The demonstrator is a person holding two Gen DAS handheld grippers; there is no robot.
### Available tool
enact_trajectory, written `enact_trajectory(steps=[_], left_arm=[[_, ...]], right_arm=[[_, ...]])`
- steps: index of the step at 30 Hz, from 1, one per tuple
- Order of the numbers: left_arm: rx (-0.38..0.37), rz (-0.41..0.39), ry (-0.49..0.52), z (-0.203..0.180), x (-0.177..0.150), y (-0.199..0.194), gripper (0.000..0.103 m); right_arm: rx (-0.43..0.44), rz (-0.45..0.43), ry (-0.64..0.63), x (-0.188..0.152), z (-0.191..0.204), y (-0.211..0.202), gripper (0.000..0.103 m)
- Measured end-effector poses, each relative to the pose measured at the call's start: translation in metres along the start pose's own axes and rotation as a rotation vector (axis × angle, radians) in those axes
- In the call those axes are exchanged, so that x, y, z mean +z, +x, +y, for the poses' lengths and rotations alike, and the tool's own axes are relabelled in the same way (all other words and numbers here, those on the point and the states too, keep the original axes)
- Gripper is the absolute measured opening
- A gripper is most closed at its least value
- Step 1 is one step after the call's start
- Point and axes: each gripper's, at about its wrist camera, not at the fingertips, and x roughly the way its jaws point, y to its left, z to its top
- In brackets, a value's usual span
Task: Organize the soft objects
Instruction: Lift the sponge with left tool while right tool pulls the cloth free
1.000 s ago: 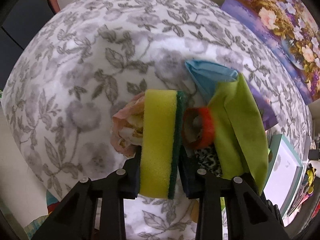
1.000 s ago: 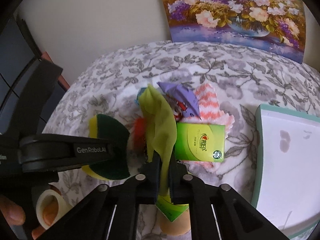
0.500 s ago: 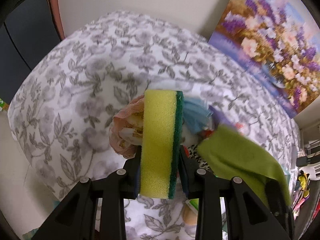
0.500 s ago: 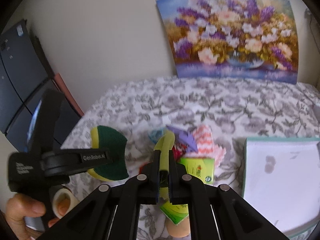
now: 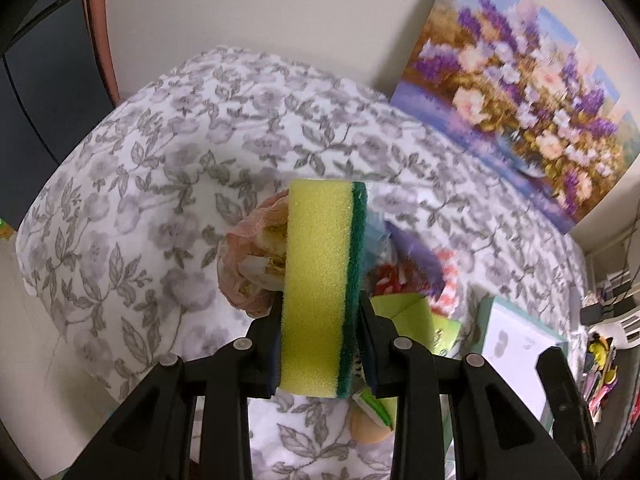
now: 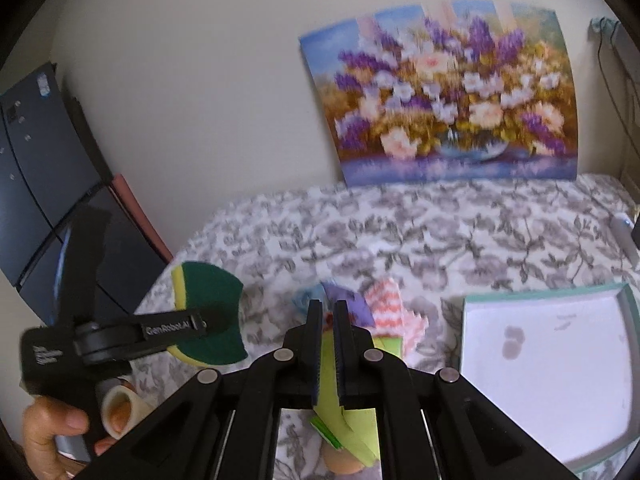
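The left hand-held gripper [image 5: 322, 320] is squeezed onto a yellow sponge with a dark green scrubbing side [image 5: 322, 280], holding it up in the air above the bed with the grey flowered cover [image 5: 160, 168]. The right hand-held gripper [image 6: 328, 344] is nearly closed, and it pinches a thin lime green cloth [image 6: 338, 400] that hangs down under its fingers.

So two soft things are picked up, but neither one looks put away yet. The white tray with a pale green rim [image 6: 544, 292] sits on the bed at the right, and it looks empty inside. I think that is where the soft things should go.

A little heap is left on the bed: a purple cloth [image 6: 348, 304], a pink and white zigzag cloth [image 6: 386, 300], a crumpled pink mesh thing [image 5: 252, 248] and a green packet [image 5: 444, 330]. Most of the job looks not done yet.
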Motion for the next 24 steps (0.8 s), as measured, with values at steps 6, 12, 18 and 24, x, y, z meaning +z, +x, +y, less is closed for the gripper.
enact_trajectory(steps=[6, 12, 18, 24], left_arm=[[0.028, 0.085, -0.017, 0.006, -0.005, 0.024, 0.033], [0.052, 0.137, -0.028, 0.009, -0.01, 0.04, 0.033], [0.074, 0.174, -0.02, 0.008, -0.015, 0.052, 0.033], [0.087, 0.242, -0.033, 0.011, -0.02, 0.071, 0.033]], right_arm=[[-0.014, 0.101, -0.007, -0.016, -0.002, 0.029, 0.006], [-0.037, 0.205, -0.002, -0.033, -0.006, 0.058, 0.009], [-0.05, 0.267, -0.005, -0.043, -0.006, 0.074, 0.009], [-0.068, 0.31, -0.014, -0.05, -0.005, 0.083, 0.051]])
